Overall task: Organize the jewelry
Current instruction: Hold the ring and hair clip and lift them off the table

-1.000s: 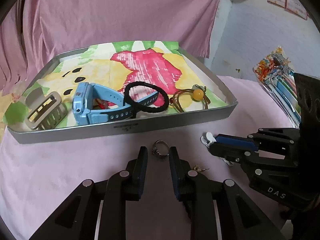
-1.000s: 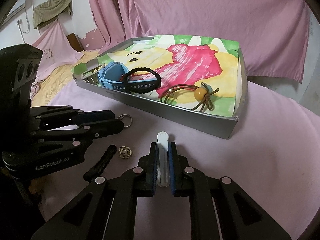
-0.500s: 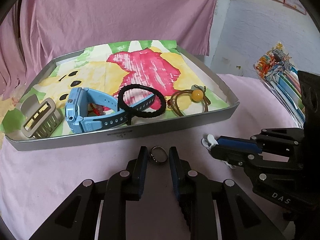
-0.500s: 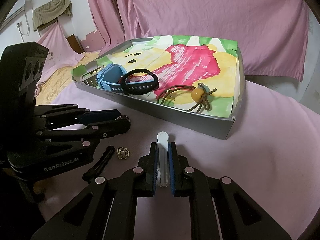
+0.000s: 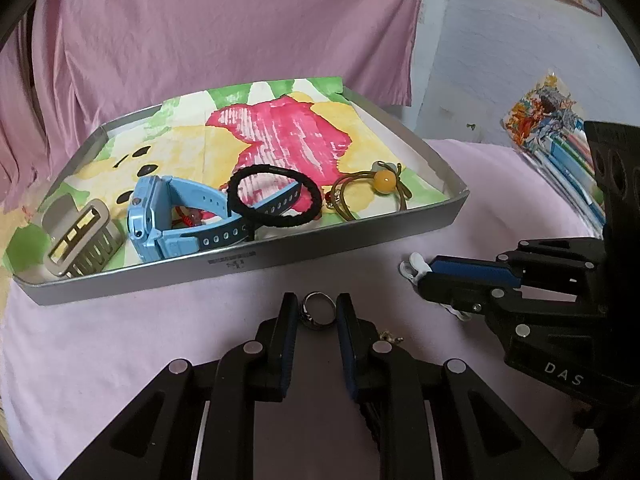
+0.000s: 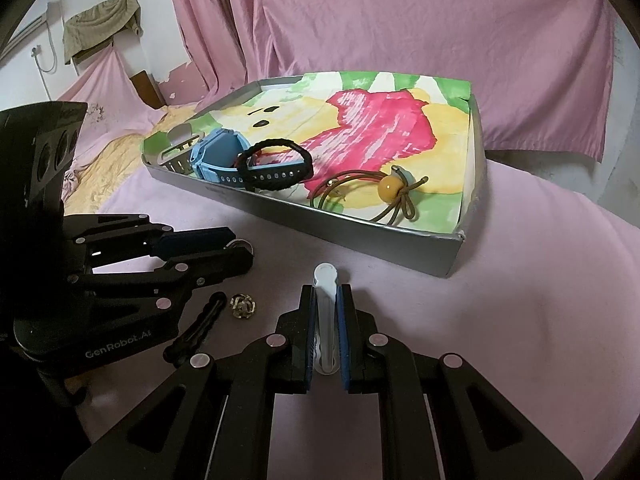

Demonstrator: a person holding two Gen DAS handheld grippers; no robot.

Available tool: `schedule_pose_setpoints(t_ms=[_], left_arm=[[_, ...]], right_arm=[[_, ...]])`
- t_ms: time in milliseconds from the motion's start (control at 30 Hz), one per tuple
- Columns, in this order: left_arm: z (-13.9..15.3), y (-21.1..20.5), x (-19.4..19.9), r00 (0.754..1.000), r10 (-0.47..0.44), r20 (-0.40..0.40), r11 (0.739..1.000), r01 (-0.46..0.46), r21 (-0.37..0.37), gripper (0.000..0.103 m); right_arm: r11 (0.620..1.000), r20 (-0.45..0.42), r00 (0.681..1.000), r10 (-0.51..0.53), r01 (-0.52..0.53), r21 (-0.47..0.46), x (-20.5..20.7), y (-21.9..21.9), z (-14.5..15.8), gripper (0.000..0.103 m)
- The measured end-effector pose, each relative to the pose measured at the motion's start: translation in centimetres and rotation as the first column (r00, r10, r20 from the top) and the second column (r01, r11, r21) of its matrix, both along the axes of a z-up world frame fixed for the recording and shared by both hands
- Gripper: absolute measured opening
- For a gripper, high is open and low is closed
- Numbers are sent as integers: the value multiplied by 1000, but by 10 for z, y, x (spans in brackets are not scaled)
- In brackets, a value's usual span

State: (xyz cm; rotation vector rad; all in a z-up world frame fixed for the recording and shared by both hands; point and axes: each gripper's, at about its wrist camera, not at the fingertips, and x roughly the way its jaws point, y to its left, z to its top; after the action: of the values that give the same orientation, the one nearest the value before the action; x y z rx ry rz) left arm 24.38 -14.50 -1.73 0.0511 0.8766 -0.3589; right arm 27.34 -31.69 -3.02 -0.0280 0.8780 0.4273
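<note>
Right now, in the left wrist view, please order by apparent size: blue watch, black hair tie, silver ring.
1. blue watch
2. black hair tie, slightly smaller
3. silver ring, smallest even though it is nearest the camera

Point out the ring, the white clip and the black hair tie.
ring (image 5: 318, 311), left wrist view, on its metal band between the fingers.
white clip (image 6: 326, 296), right wrist view, on its upper body between the pads.
black hair tie (image 5: 276, 222), left wrist view, on its near arc.
</note>
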Motion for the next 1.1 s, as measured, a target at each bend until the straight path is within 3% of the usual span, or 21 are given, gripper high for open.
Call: schedule_pose_setpoints(t_ms=[133,667,1100], left_arm=[[6,3,-4,1000,-4,28,1000,5,-30,5],[2,-3,-4,1000,-28,-14,999,28,27,7],[7,8,-11,1000,-5,20,998,6,-69,6]], right_arm=[[1000,18,1000,-3,3,11,-3,-2,2,9],[1000,29,1000,-12,11,29,-6,-4,4,9],[999,43,999,-22,20,45,-9,-4,5,9]])
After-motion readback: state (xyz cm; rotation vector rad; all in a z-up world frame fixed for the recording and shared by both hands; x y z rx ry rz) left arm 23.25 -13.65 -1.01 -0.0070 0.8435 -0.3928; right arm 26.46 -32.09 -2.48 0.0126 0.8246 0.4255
